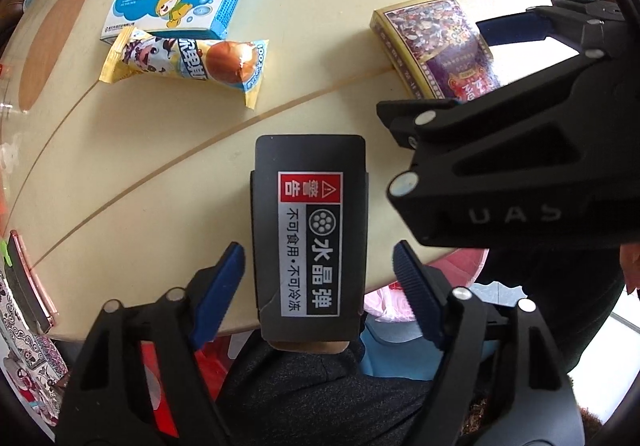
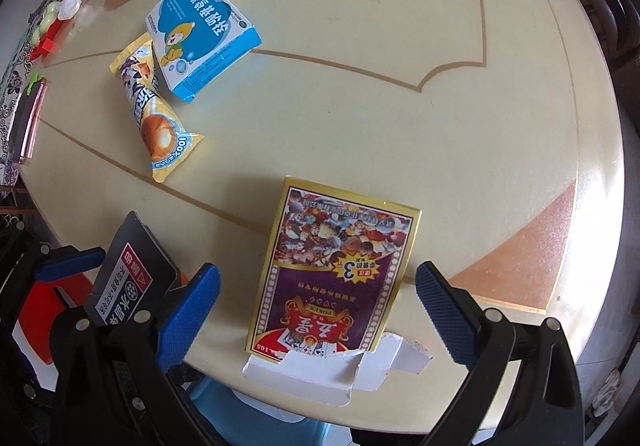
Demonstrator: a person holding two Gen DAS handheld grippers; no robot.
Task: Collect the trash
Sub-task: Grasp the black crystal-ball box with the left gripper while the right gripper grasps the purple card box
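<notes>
While both sets of jaws stood spread, the left gripper [image 1: 318,282] straddled the black carton [image 1: 310,234] at lower centre, over the worktop [image 1: 168,149] edge — light, stiff card, best pinched across its long sides — pads apparently not yet pressing.

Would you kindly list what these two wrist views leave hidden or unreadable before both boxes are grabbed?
- Black box: left wrist view; its near end overhangs the table edge, underside unseen.
- Card box: left wrist view; the right gripper covers its right part.
- Any bin for the trash: in neither view.
- Small print on the blue medicine box: right wrist view, too small.
- Pink-edged object: right wrist view, edge-on, unidentifiable.
</notes>
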